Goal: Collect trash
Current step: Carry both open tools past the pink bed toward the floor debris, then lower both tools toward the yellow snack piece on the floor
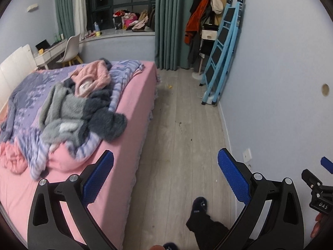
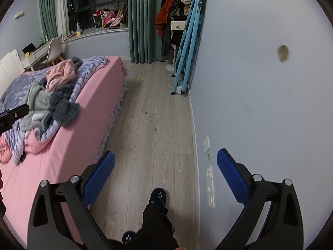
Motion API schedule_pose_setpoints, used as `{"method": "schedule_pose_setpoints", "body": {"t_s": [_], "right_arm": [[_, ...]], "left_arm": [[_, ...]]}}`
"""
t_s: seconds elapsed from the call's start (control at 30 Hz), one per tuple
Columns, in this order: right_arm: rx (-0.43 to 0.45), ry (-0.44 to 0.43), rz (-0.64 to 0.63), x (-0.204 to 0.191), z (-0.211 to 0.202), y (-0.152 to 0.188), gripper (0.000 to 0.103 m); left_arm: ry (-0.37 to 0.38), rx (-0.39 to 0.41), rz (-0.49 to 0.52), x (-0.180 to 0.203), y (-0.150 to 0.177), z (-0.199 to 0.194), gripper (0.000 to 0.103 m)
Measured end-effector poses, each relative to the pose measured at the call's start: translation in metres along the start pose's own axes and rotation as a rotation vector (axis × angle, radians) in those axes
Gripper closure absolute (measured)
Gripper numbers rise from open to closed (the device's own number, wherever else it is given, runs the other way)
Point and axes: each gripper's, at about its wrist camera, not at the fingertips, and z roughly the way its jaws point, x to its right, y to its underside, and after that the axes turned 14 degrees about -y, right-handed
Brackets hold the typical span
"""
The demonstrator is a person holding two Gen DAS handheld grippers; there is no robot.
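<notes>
A small yellow scrap (image 1: 170, 86) lies on the floor (image 1: 179, 145) near the bed's far corner, too small to make out; fainter yellowish specks (image 2: 130, 149) and dark crumbs (image 1: 180, 124) dot the pale wood-grain planks closer in.

The left gripper (image 1: 165, 178) is spread wide with nothing between its fingers, whose blue pads (image 1: 234, 177) are finely ribbed. The right gripper (image 2: 165, 177) gapes equally wide and empty, its pads smooth. In the left view, part of the right tool shows at the edge, cut off, with "DAS" readable.

A dark-trousered leg and fuzzy slipper (image 2: 158, 196) stand on the floor between the fingers.

The bed (image 1: 129, 112) has a pink sheet, heaped with a lilac blanket and fluffy grey and pink clothes (image 1: 83, 112). A folded blue ladder (image 1: 222, 45) leans on the wall (image 2: 260, 104), partly hiding a coat rack (image 1: 199, 20). The wall bears a round hole (image 2: 283, 53) and white sockets (image 2: 209, 185). Green curtains (image 1: 168, 23) frame a dark window.
</notes>
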Motion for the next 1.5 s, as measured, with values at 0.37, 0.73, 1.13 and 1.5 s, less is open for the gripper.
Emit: {"method": "schedule_pose_setpoints", "body": {"t_s": [0.37,0.73,1.13,1.5], "right_arm": [[0.069,-0.09,-0.142,0.054,0.098,-0.174,0.007],[0.054,-0.125,-0.177,0.062,0.216,-0.299,0.007],[0.017,-0.085,-0.138,0.066,0.325,-0.447,0.007],[0.018,-0.12,-0.161,0.123,0.46,-0.58,0.007]], "left_arm": [[-0.017,0.03,-0.047,0.097,-0.171,0.082,0.006],[0.008,0.069,-0.056,0.126,-0.292,0.209,0.006],[0.053,0.086,0.097,0.145,-0.448,0.355,0.006],[0.048,0.035,0.025,0.205,-0.564,0.488,0.006]]}}
